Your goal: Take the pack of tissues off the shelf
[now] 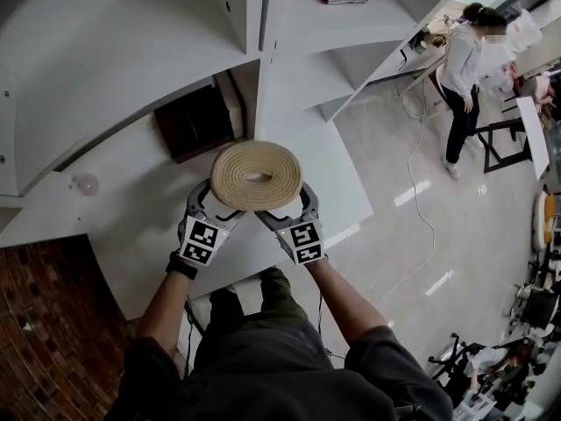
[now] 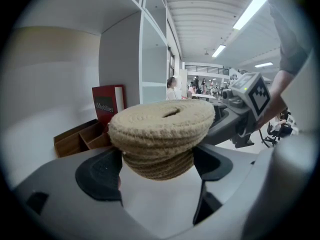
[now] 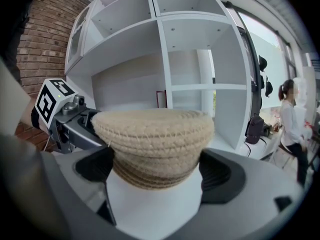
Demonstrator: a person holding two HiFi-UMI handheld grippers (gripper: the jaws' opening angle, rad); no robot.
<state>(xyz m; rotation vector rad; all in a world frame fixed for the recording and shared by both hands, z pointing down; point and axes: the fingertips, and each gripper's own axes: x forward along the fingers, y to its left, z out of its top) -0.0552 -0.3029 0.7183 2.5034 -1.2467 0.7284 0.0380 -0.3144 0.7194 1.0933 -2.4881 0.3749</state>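
Note:
The pack of tissues (image 1: 256, 175) is a round beige case of coiled rope with a slot in its top. It hangs just above the white shelf board (image 1: 131, 174), out in front of the open compartment. My left gripper (image 1: 217, 207) is shut on its lower left side and my right gripper (image 1: 287, 209) on its lower right side. In the left gripper view the pack (image 2: 160, 129) fills the gap between both dark pads (image 2: 100, 176). In the right gripper view the pack (image 3: 155, 139) likewise sits between the pads (image 3: 220, 171). Its underside is hidden.
A dark wooden divider box (image 1: 193, 121) and a red book (image 2: 107, 104) stand at the back of the compartment. A small round knob (image 1: 86, 182) sits at the left. White uprights (image 1: 254, 24) frame the shelf; a brick wall (image 1: 44, 323) is at the left. A person (image 1: 460, 68) stands far right.

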